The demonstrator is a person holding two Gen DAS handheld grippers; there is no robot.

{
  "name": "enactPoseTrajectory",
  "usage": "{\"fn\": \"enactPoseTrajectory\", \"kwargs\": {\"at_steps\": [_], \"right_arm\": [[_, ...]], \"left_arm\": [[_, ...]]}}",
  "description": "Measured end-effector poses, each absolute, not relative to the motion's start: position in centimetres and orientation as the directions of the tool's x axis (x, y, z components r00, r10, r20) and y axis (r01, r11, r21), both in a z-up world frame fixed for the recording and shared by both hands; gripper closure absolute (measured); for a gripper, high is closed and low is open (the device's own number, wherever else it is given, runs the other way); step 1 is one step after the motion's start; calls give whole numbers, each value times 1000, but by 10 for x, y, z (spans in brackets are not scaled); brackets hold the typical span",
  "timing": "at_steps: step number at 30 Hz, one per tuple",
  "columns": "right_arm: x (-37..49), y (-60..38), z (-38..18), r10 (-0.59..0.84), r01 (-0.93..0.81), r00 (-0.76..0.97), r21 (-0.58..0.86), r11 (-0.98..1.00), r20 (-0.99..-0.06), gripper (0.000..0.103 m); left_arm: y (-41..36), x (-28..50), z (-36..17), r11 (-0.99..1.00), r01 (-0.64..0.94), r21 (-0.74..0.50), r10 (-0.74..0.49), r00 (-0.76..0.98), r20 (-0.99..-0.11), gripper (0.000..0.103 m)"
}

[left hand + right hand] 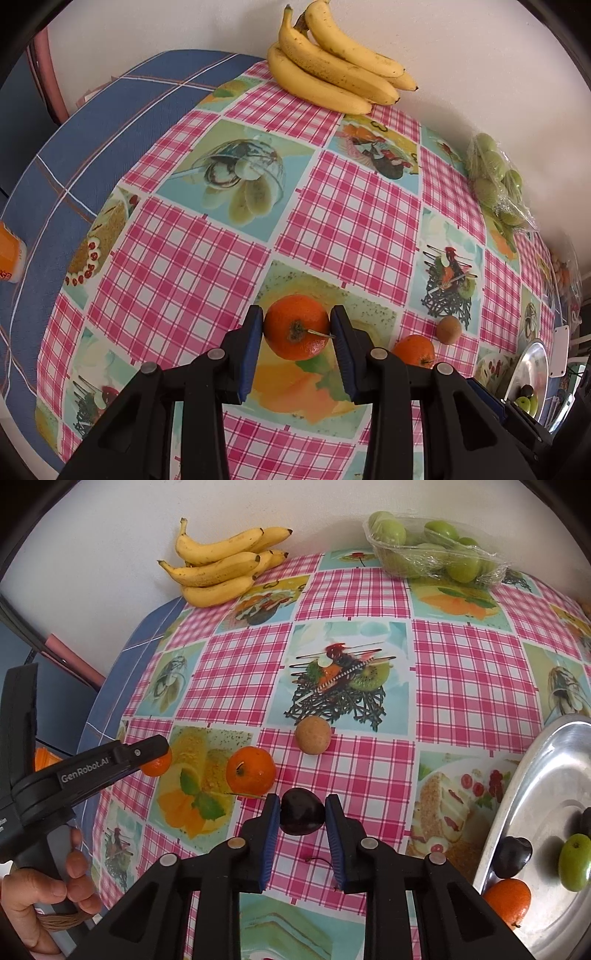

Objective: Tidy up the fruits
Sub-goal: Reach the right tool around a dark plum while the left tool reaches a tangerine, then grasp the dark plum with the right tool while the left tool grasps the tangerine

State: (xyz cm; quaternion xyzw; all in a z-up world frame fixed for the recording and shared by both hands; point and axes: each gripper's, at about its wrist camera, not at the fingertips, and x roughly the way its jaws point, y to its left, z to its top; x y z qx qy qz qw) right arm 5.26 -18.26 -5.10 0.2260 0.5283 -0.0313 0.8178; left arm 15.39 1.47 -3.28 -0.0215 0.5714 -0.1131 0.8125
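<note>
My left gripper (296,326) is shut on an orange tangerine (295,326) just above the tablecloth; it also shows in the right wrist view (157,762). My right gripper (302,816) is shut on a dark plum (302,816). A second tangerine (251,773) lies loose on the cloth left of the plum, also in the left wrist view (413,350). A small brown round fruit (313,735) lies beyond it. A steel tray (546,775) at the right holds a dark plum (512,856), a green fruit (574,862) and a tangerine (508,901).
A bunch of bananas (221,566) lies at the back against the white wall. A wrapped pack of green fruits (432,550) sits at the back right. The checked tablecloth (351,768) ends at the left over a blue cloth (92,140).
</note>
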Motion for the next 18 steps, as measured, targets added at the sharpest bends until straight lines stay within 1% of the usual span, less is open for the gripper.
{"fn": "enactPoseTrajectory", "kwargs": {"at_steps": [7, 18], "right_arm": [[46, -187, -47, 187, 303, 442, 342, 889, -877, 76], [28, -198, -26, 152, 338, 460, 331, 881, -875, 76]], "left_arm": [[12, 149, -19, 969, 178, -171, -223, 334, -916, 64], [7, 136, 2, 950, 212, -231, -293, 339, -894, 64]]}}
